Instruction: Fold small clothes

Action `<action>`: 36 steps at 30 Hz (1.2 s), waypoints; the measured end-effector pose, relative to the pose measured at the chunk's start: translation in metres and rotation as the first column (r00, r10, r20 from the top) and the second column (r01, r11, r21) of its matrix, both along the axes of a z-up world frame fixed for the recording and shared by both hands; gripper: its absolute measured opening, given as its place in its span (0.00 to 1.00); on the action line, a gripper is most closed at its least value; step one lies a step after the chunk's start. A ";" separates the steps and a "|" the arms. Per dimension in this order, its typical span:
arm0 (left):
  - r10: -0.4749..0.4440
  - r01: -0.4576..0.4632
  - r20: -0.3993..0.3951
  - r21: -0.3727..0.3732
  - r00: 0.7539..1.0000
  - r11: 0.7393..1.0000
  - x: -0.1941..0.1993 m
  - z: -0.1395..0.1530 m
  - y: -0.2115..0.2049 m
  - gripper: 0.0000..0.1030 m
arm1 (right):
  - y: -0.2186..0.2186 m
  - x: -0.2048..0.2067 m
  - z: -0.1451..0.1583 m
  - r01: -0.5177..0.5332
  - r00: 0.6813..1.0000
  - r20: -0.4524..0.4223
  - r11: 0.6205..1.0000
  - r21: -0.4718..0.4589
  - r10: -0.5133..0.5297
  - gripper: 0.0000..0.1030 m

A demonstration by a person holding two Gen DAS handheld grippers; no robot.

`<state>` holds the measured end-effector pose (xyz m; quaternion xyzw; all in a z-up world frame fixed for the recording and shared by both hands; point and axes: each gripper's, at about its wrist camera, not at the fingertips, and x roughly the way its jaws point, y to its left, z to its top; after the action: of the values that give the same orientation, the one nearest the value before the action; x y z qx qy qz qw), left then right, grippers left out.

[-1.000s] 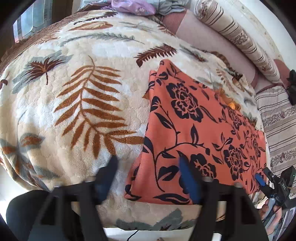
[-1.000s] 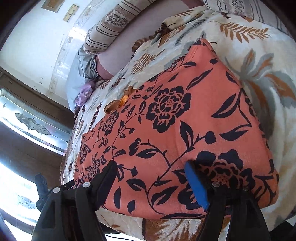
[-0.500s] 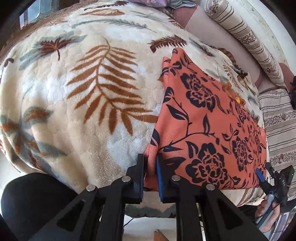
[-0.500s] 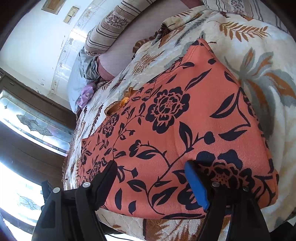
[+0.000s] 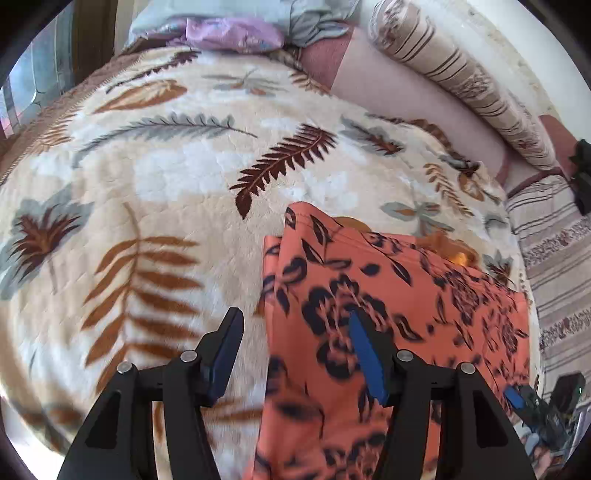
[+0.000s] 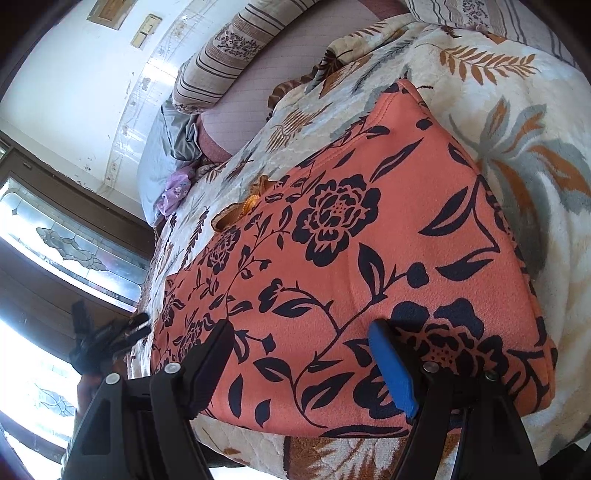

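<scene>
An orange cloth with a dark floral print [image 5: 406, 295] [image 6: 351, 221] lies flat on a cream leaf-patterned blanket [image 5: 166, 166]. My left gripper [image 5: 295, 321] hovers over the cloth's left edge and its jaws are opening. One finger is above the blanket and the other above the cloth; the pads press on nothing. That left edge shows a doubled layer. My right gripper [image 6: 300, 328] stands open above the cloth's near side, holding nothing. Each gripper appears small at the border of the other's view: the left gripper [image 6: 110, 339] and the right gripper [image 5: 535, 406].
Striped bolster pillows [image 5: 461, 81] line the wall at the back. Lilac and grey clothes [image 5: 229, 33] are piled at the far end of the bed. A small orange-yellow item [image 5: 461, 254] peeks from the cloth's far edge. Striped bedding [image 5: 554, 258] lies to the right.
The left gripper closed on the cloth's near-left edge, then moved forward over the bed and opened, leaving that edge folded. The right gripper has stayed put and open.
</scene>
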<state>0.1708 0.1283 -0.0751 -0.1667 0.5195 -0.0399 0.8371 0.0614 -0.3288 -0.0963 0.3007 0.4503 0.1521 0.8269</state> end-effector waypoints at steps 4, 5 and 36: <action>0.124 -0.114 -0.085 0.113 0.989 0.987 0.015 -0.033 0.017 0.02 | -0.001 0.000 0.000 -0.005 1.000 -0.002 1.000 0.004 0.005 0.76; 0.136 -0.132 -0.070 0.066 0.988 0.989 0.012 -0.034 0.024 0.02 | -0.001 0.000 0.000 -0.006 1.000 -0.002 1.000 0.004 0.006 0.76; 0.006 -0.017 0.094 0.117 0.996 0.993 -0.033 0.001 -0.014 0.47 | 0.013 0.000 0.003 -0.013 1.000 0.025 0.999 -0.047 0.014 0.89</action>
<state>0.1373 0.1139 -0.0740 -0.1180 0.4804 -0.0122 0.8690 0.0613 -0.3155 -0.0933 0.2762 0.4453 0.1508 0.8383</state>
